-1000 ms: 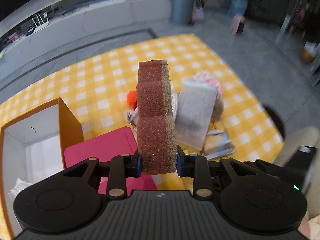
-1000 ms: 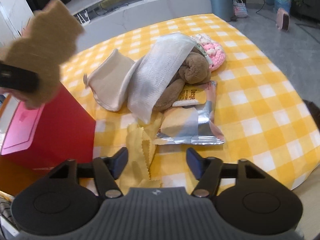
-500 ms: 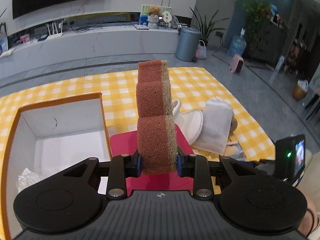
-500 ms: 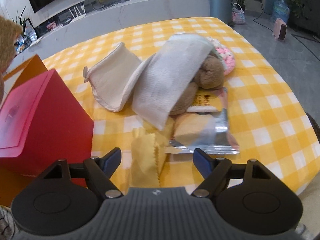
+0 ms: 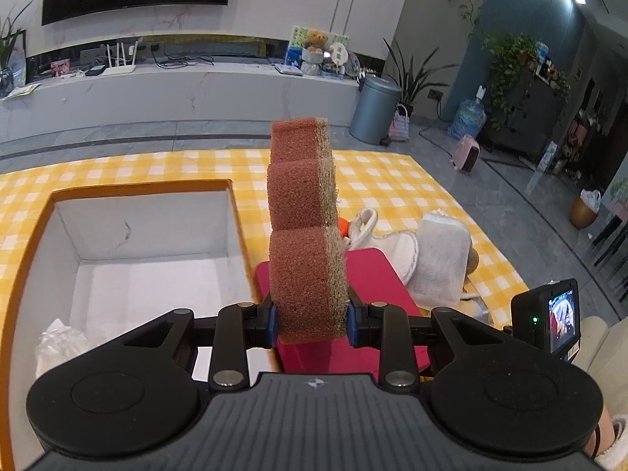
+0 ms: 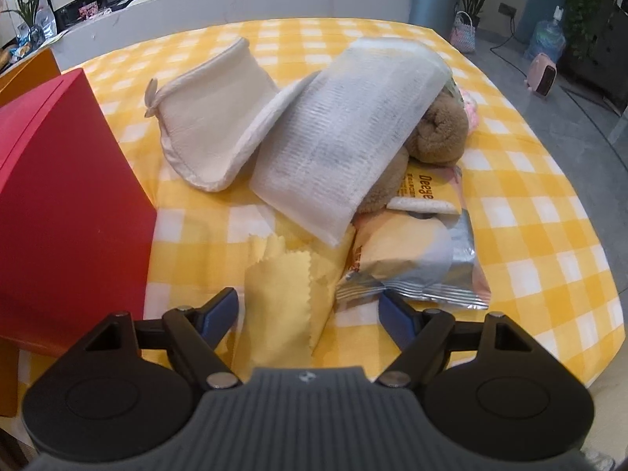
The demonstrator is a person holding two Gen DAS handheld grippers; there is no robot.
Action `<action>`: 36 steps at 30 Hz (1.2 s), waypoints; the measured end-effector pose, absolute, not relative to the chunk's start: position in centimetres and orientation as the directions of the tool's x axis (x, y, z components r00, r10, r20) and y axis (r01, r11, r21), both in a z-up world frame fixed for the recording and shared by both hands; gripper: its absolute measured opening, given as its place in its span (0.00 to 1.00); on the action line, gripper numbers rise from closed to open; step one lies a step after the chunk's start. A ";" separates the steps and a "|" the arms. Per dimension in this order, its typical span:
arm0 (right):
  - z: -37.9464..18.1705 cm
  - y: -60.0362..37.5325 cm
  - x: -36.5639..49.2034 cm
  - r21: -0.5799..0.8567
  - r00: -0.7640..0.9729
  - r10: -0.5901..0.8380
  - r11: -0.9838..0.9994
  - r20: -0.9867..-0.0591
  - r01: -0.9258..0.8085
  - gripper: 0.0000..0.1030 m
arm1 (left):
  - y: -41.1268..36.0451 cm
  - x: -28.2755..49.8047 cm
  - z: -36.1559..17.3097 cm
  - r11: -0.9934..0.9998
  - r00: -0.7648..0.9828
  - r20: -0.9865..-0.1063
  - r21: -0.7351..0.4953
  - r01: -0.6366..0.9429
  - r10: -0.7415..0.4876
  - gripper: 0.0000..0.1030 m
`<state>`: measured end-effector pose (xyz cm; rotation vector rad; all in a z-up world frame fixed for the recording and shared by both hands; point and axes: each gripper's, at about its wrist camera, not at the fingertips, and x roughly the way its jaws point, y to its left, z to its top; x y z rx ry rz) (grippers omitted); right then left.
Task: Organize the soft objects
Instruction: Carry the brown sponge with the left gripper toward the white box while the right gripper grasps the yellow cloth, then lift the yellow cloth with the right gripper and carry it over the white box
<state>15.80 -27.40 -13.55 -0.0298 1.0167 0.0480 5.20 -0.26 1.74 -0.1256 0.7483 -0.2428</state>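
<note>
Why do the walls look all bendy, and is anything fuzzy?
Left wrist view: the fisheye lens curves the TV shelf, while the brown sponge stays sharp. Right wrist view: the checked tablecloth bulges round, and the yellow cloth up close looks slightly soft.

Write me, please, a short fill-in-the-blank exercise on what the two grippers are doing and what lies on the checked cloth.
1. The left gripper is shut on a brown ____.
2. The open box beside the red box has orange walls outside and ____ walls inside.
3. Between the right gripper's closing jaws lies a ____ cloth with zigzag edges.

Missing words: sponge; white; yellow
</note>
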 end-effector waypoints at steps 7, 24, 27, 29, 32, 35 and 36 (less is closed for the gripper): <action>-13.2 -27.2 15.3 -0.005 0.552 0.046 0.996 -0.832 -0.089 0.25 | 1.3 4.3 2.4 0.962 0.726 -0.637 -0.232 0.143 -0.261 0.34; -7.1 -30.4 11.3 0.268 0.682 0.299 0.951 -0.667 -0.155 0.06 | 4.1 3.0 3.8 0.958 0.765 -0.604 -0.282 0.057 -0.223 0.34; -5.6 -30.8 10.5 0.343 0.708 0.350 0.926 -0.613 -0.161 0.06 | 5.5 2.7 4.2 0.953 0.779 -0.589 -0.300 0.034 -0.213 0.34; -4.4 -30.8 10.1 0.389 0.724 0.389 0.904 -0.570 -0.179 0.06 | 6.7 2.5 4.6 0.943 0.797 -0.572 -0.333 -0.010 -0.194 0.34; -2.6 -29.7 9.5 0.400 0.742 0.423 0.888 -0.520 -0.225 0.06 | 8.5 1.8 5.4 0.945 0.822 -0.548 -0.325 -0.038 -0.155 0.34; -0.7 -28.3 8.7 0.414 0.773 0.442 0.874 -0.456 -0.255 0.06 | 10.8 0.6 6.0 0.932 0.843 -0.520 -0.356 -0.065 -0.140 0.34; 0.0 -27.7 8.5 0.414 0.775 0.455 0.868 -0.438 -0.275 0.06 | 11.4 0.3 6.1 0.930 0.847 -0.515 -0.360 -0.070 -0.135 0.34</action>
